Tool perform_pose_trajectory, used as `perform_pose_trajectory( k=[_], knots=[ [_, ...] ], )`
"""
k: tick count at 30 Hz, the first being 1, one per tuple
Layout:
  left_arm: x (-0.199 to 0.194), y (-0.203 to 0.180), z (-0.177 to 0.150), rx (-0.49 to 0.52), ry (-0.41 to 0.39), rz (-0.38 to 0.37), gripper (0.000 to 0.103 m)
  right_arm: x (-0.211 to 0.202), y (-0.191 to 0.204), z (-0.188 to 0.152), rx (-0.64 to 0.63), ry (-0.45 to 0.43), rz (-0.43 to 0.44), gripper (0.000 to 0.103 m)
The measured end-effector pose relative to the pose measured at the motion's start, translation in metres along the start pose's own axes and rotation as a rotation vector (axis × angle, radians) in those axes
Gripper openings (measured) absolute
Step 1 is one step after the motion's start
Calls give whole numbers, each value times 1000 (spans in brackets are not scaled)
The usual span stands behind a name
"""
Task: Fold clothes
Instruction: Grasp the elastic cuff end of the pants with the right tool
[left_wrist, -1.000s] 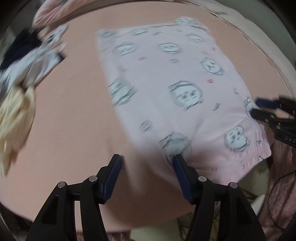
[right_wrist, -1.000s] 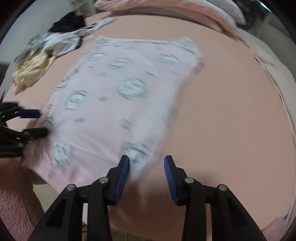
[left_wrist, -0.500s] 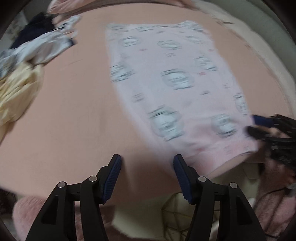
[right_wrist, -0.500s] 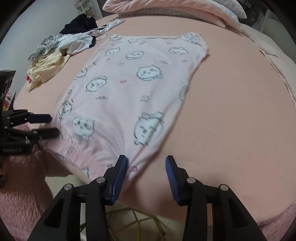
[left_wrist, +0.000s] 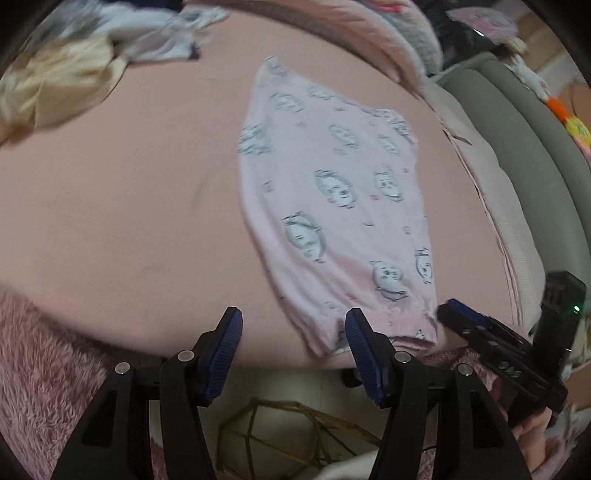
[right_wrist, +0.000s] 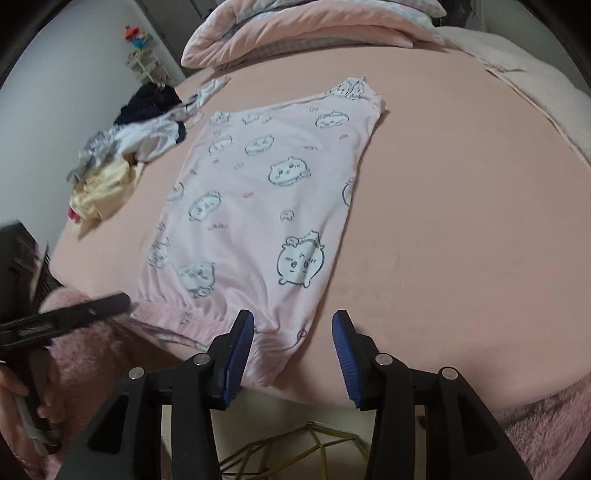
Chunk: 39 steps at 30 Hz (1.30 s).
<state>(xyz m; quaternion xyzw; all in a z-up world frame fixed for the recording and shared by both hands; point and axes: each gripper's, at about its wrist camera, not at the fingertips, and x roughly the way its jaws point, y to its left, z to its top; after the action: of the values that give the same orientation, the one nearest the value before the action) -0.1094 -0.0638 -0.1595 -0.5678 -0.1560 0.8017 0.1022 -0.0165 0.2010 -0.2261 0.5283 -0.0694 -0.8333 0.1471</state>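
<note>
1. So, left wrist view first: your left gripper (left_wrist: 293, 345) sits just off the near edge of the bed (left_wrist: 122, 206) with its jaws apart and nothing between the blue pads. The pink printed garment (left_wrist: 332, 206) lies flat on the sheet, and its near hem reaches the bed edge right by the right-hand pad; I can't tell if that pad touches the cloth. The right gripper (left_wrist: 454, 314) pokes in just beside the hem's far corner. Up at the far left of the garment there's a blurry pile of clothes (left_wrist: 85, 55), well apart from it. A folded duvet (left_wrist: 362, 40) sits beyond the garment's far end.

2. Now the right wrist view: your right gripper (right_wrist: 293, 343) has jaws parted and easing wider. The garment's (right_wrist: 273, 192) near right corner droops over the bed (right_wrist: 461, 221) edge, with the left pad over it and the rest of the gap over bare sheet, so nothing's pinched. The left gripper (right_wrist: 92, 308) comes in at the hem's other corner, just beside it, in a hand (right_wrist: 22, 402). The clothes pile (right_wrist: 122, 155) is off to the garment's left, the duvet (right_wrist: 306, 26) past its far end.
</note>
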Motion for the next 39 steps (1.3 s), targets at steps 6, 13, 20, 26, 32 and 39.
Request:
perform_pose_trajectory(
  k=[6,13,20,26,32,39],
  knots=[
    [12,-12,-5,19,47,65,57,9,-8,-5,-16,44,-49,43],
    [16,-4,-9,-55,26,-72,56,12,-13,-1,50,54,79,44],
    [19,-1,-13,-89,38,-136,31,21,3,-2,8,62,83,45],
    [22,5,-16,-141,49,-207,29,18,12,-11,-23,72,121,45],
    [27,-2,-19,-104,44,-180,34,25,19,-7,-23,59,130,44],
    [33,-5,-18,-102,43,-201,27,21,18,-7,9,68,175,25]
  ],
)
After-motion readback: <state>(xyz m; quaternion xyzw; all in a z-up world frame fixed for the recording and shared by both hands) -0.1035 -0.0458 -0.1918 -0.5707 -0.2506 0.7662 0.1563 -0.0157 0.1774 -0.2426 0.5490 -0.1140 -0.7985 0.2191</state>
